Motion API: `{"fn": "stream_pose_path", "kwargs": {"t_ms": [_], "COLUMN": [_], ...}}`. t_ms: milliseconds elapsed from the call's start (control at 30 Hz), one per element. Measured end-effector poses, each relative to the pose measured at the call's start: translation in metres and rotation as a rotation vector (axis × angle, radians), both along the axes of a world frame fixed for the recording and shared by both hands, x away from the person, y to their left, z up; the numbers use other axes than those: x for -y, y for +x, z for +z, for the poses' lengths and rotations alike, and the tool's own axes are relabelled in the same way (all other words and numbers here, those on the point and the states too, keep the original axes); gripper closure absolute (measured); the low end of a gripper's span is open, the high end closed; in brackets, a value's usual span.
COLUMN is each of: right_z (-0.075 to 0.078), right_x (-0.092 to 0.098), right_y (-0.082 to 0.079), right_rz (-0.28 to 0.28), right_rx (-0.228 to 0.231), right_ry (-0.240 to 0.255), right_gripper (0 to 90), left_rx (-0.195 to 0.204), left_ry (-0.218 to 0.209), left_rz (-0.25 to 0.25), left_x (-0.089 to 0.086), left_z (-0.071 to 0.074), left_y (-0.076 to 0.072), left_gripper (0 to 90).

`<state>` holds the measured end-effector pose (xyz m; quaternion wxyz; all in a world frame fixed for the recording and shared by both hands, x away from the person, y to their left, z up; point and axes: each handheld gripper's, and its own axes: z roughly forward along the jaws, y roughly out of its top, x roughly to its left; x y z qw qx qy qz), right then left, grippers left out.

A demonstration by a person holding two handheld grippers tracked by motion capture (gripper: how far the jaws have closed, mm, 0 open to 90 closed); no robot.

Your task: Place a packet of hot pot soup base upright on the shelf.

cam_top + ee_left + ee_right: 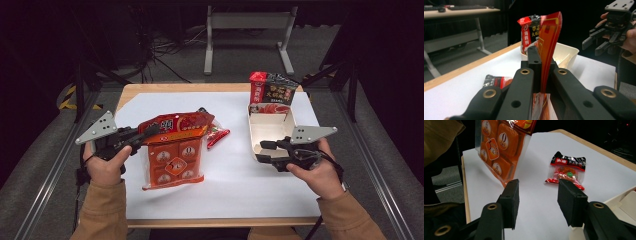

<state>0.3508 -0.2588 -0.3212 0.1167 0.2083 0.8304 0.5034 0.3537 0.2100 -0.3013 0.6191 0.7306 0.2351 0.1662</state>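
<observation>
High view: I am holding the big orange crinkly plastic snack bag (172, 150) by its top seal with the left gripper (149, 132), and the bag is hanging over the white-covered bench (235, 185) at the left, its lower end looking to rest on or just above the sheet; I cannot tell which. In the left gripper view the fingers (534, 58) are pinching shut on that flat sealed strip, which is sticking up thin and stiff between them. The right gripper (263, 151) is sitting at the near end of the open white cardboard box (270, 127), and in the right gripper view its fingers (512, 195) are standing apart with nothing between them.

I am judging the bag as light but bulky: a slick film outer wrap around several separate orange packets, so the load is likely shifting and swinging under a single-point pinch. The film looks slippery, and the contents may be crushable, so I am avoiding a squeeze across the body. The sealed top edge is the soundest place to grip, since it is flat, doubled and stiff. To steady it I would be taking the bottom seal or a side seam with the free gripper. A small red and black sachet (216, 135) is lying just beside the bag, and a red and black pouch (272, 90) is standing at the box's far end.
</observation>
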Motion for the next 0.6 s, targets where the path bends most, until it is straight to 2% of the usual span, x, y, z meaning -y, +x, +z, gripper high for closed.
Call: {"fn": "stream_pose_path", "kwargs": {"t_ms": [167, 300, 400, 600], "right_z": [-0.001, -0.001, -0.002, -0.002], "right_x": [-0.007, -0.013, -0.02, -0.034], "right_y": [0.001, 0.004, 0.007, 0.014], "right_rz": [0.013, 0.024, 0.043, 0.067], "right_rx": [0.001, 0.009, 0.016, 0.035], "right_ry": [0.015, 0.018, 0.017, 0.01], "right_gripper": [51.2, 49.0, 47.6, 45.4], "left_rx": [0.019, 0.035, 0.064, 0.078], "left_ry": [-0.016, -0.01, 0.009, 0.013], "left_rz": [-0.025, -0.037, -0.037, -0.036], "left_x": [0.003, 0.008, 0.014, 0.017], "left_z": [0.004, 0.008, 0.013, 0.016], "left_y": [-0.003, -0.008, -0.012, -0.014], "left_gripper": [90.0, 90.0, 90.0, 90.0]}}
